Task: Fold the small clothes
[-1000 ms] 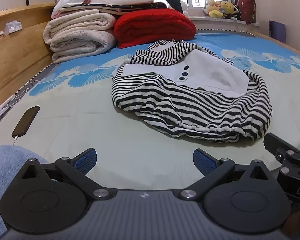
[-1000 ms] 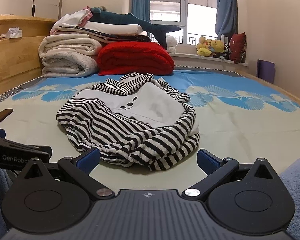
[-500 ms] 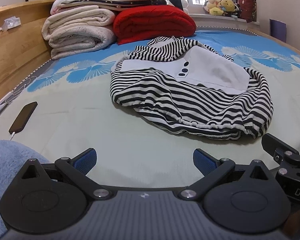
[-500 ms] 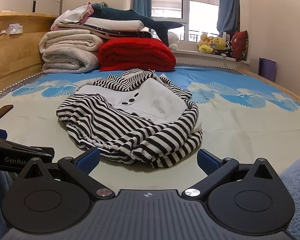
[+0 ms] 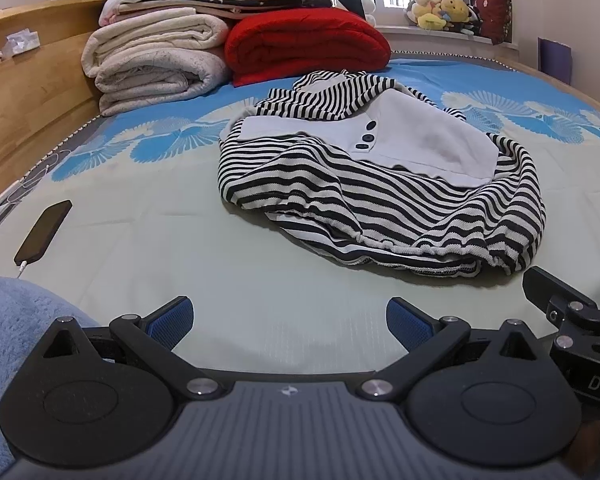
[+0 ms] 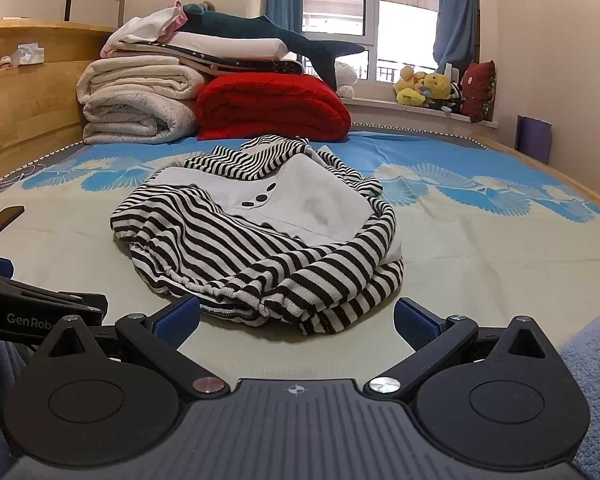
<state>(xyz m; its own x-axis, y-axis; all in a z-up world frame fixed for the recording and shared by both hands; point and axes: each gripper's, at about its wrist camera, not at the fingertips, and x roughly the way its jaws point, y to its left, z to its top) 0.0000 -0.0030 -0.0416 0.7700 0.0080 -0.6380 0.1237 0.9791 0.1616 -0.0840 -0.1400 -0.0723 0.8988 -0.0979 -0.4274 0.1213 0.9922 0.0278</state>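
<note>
Striped garment (image 5: 384,184) at 12 o'clock; both the left gripper (image 5: 290,322) and right gripper (image 6: 298,320) spread, empty. Window (image 6: 340,0) fully visible only in the right view.

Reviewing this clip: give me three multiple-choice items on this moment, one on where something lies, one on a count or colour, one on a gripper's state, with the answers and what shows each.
1. Where does the dark phone lie relative to the striped garment in the left wrist view?
A. On top of it
B. Apart, to its left on the bed sheet
C. Under its hem

2. How many dark buttons show on the garment's white panel?
A. One
B. Three
C. Six

3. What is the state of the right gripper?
A. Open, holding nothing
B. Shut on the garment
C. Shut on the phone

Answers: 1 B, bare sheet lies between them. 2 B, three buttons sit in a short row. 3 A, its blue pads stand wide apart just short of the hem.
</note>
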